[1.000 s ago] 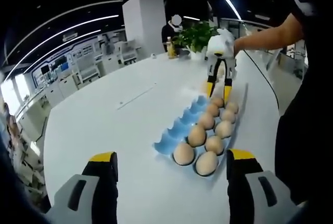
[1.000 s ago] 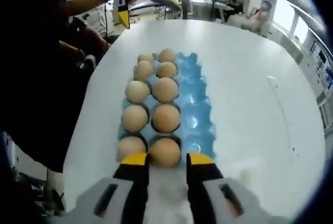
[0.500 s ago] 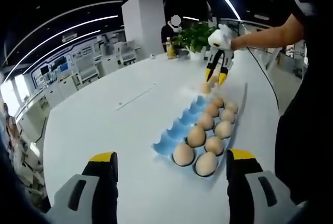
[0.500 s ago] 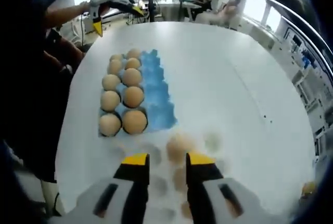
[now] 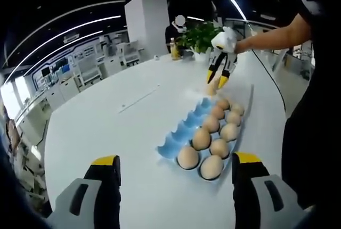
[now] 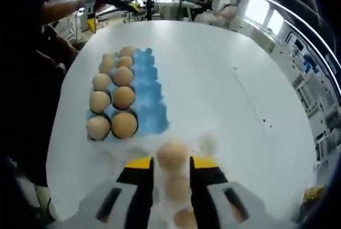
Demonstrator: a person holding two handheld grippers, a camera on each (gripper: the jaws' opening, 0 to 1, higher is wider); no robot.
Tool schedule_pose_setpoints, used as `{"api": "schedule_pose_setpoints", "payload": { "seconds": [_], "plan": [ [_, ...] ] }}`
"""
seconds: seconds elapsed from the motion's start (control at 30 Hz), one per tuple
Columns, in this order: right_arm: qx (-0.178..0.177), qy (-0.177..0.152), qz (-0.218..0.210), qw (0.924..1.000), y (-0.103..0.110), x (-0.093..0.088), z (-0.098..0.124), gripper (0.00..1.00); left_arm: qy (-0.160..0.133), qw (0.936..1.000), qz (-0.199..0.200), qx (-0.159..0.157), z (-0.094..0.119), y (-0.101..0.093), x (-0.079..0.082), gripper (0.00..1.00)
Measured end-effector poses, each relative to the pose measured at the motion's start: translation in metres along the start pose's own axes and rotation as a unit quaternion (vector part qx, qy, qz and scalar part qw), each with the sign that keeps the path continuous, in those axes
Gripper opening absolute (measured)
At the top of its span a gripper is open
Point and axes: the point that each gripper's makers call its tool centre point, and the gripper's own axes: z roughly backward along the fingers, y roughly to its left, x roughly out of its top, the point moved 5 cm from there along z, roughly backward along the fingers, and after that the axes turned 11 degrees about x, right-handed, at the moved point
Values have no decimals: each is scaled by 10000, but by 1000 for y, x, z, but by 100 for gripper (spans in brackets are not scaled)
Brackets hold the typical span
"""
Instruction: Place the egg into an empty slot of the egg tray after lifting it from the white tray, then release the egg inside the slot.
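Right tool (image 6: 171,164) straddles egg (image 6: 171,154) on white tray (image 6: 205,142), grip unclear; left tool (image 5: 176,168) released.

white tray (image 6: 208,144) blurred; its eggs (image 6: 178,189) half hidden

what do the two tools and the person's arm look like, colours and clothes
Each tool has grey moulded jaws capped with yellow tips, as on the left tool and the right tool. Seen from the left gripper view, the right tool has a white body and black jaw arms. The person wears dark clothing with a short sleeve.
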Motion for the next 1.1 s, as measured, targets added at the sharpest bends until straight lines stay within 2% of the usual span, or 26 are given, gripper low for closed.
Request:
{"api": "schedule_pose_setpoints", "payload": {
  "seconds": [0.3,0.33,0.4,0.43,0.47,0.53,0.57,0.6,0.73,0.77,0.87,1.03,1.1],
  "plan": [
    [139,396,204,9989,-5,-1,-15,26,26,10000,36,5,1,2,-1,87],
    [142,506,390,9979,-4,0,-16,26,27,10000,49,1,1,2,-2,88],
    [249,1044,768,9913,-2,-6,-20,26,22,10000,92,-11,1,2,-2,88],
    [331,983,899,9905,1,-2,-25,25,25,10000,77,-16,0,2,-1,88],
    [254,1133,867,9894,-2,-2,-23,25,23,10000,62,-14,0,3,-1,88],
    [348,1141,617,9909,-3,0,-23,25,4,10000,88,-26,-2,3,0,88],
    [381,1109,310,9926,-4,-1,-24,25,1,10000,91,-40,-3,2,0,88],
    [425,1110,264,9926,-5,-2,-24,26,0,10000,80,-48,-4,1,1,87],
    [577,1067,491,9914,-6,-4,-27,27,18,9999,96,-89,-6,-1,-1,87],
    [632,1050,715,9899,-5,-5,-28,27,40,9999,79,-114,-6,-2,-1,87],
    [600,955,365,9929,-6,-5,-27,26,35,9999,95,-118,-7,-2,-1,86],
    [481,907,304,9943,-5,-3,-22,24,27,9999,109,-89,-5,0,-1,86],
    [384,662,226,9968,-4,-1,-15,24,24,9999,111,-62,-2,3,-2,86]
  ]
}}
